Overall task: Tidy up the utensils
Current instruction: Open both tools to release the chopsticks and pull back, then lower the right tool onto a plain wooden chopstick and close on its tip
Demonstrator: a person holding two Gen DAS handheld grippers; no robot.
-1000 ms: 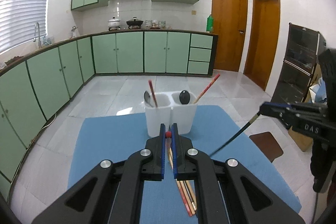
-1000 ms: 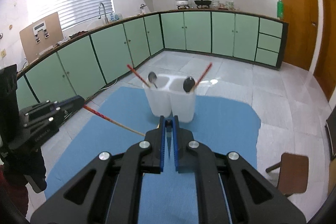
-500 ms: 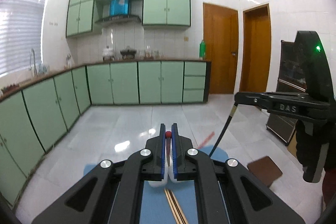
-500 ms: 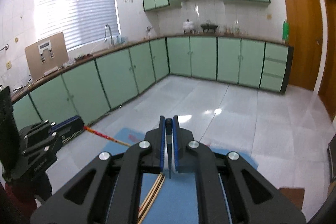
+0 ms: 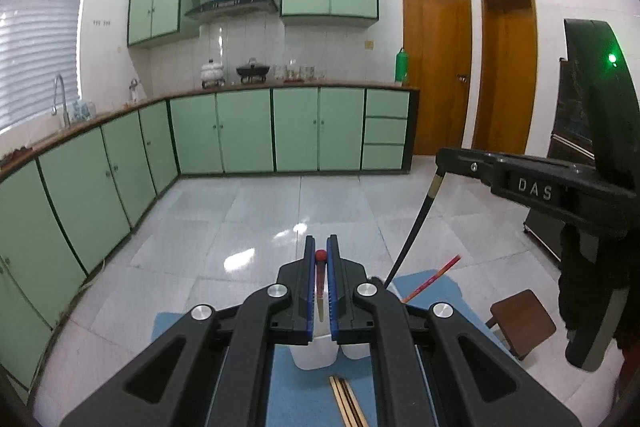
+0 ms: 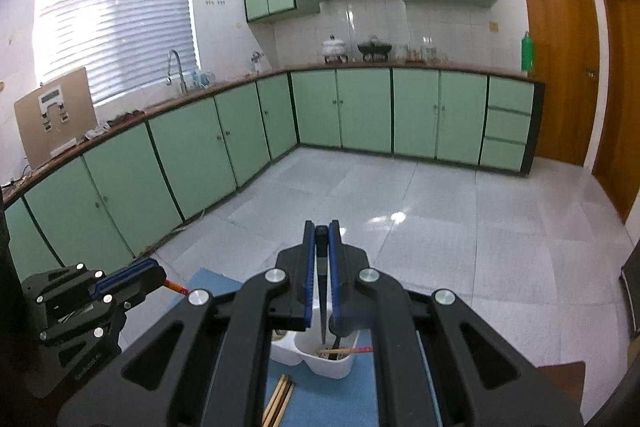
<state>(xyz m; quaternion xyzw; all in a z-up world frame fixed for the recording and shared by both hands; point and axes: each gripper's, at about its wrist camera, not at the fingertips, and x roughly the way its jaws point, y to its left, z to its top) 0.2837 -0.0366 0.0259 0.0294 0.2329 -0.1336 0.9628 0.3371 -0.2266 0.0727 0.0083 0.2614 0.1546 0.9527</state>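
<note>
My left gripper [image 5: 319,255] is shut on a red-tipped chopstick [image 5: 320,279] that hangs down over the white two-cell holder [image 5: 316,355]. My right gripper [image 6: 321,231] is shut on a black chopstick [image 6: 322,291] whose tip points down into the right cell of the holder [image 6: 316,355]. The right gripper also shows in the left wrist view [image 5: 444,157] with the black chopstick [image 5: 412,231] slanting down. The left gripper shows in the right wrist view [image 6: 154,273]. A red chopstick [image 5: 434,277] leans out of the holder. Wooden chopsticks [image 6: 278,399] lie on the blue mat.
The blue mat [image 6: 320,403] covers the table under the holder. A brown stool [image 5: 522,323] stands at the right on the tiled floor. Green kitchen cabinets [image 5: 248,131] line the far walls. A black cabinet [image 5: 568,131] stands at the right.
Both grippers have lifted and tilted up, each still holding its chopstick. The holder has dropped to the bottom of both views, and the chopsticks now hang over it.
</note>
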